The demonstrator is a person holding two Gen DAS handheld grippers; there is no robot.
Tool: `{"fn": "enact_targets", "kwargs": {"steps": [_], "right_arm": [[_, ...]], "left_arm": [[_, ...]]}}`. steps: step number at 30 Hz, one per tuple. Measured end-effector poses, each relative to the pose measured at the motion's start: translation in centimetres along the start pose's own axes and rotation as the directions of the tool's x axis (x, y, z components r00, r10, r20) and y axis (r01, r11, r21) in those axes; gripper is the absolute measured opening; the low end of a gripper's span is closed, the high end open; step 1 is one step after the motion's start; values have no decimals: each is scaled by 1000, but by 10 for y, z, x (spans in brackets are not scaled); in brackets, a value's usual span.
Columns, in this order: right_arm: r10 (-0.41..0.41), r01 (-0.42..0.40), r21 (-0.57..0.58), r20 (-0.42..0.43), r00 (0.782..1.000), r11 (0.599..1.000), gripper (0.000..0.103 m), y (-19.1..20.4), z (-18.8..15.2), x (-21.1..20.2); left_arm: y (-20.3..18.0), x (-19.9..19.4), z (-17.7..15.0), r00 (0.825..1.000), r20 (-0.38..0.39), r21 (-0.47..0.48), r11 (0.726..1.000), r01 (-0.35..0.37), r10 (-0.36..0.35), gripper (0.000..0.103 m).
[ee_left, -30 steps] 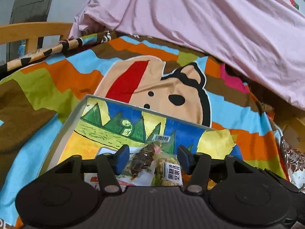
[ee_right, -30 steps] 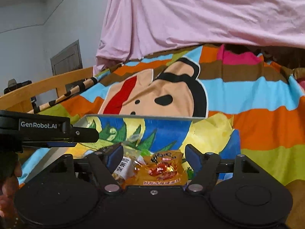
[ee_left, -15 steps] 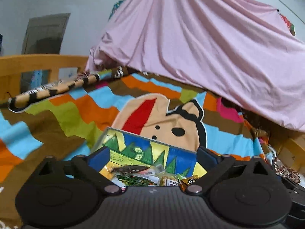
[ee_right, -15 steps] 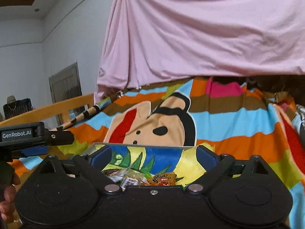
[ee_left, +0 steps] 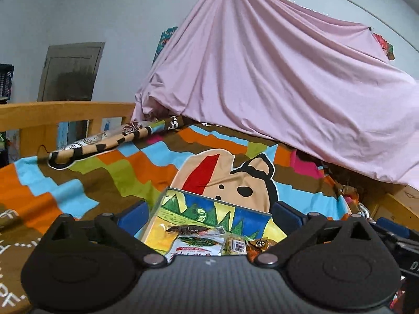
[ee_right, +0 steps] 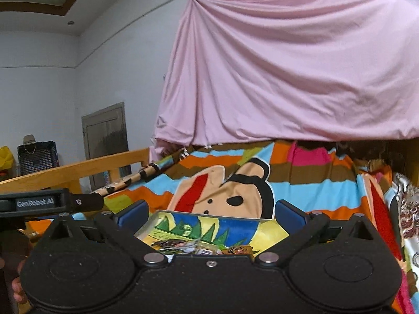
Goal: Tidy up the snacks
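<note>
Blue-padded, both grippers: left gripper and right gripper standing spread as wide as possible, having just been opening, gripping nothing, hovering above the box and the snacks. Lying loose in that cartoon-printed box on the striped blanket: a white snack packet, a dark dried snack, an orange snack packet. Hanging behind, a pink sheet. Showing at the right view's left edge, the other gripper's body.
</note>
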State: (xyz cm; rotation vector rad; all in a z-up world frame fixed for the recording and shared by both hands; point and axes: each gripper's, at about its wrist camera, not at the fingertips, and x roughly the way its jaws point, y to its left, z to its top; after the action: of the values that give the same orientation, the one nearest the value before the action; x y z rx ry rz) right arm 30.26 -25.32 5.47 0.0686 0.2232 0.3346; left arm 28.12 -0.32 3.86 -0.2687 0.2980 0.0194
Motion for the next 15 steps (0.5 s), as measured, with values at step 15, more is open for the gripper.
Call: {"fn": "enact_targets", "kwargs": {"steps": [15], "right_arm": [[4,-5,-76,-6,1000,997,102,32,-14,-83]], "left_arm": [[13,-73,-17,999,33,48,999,6,-8,103]]}}
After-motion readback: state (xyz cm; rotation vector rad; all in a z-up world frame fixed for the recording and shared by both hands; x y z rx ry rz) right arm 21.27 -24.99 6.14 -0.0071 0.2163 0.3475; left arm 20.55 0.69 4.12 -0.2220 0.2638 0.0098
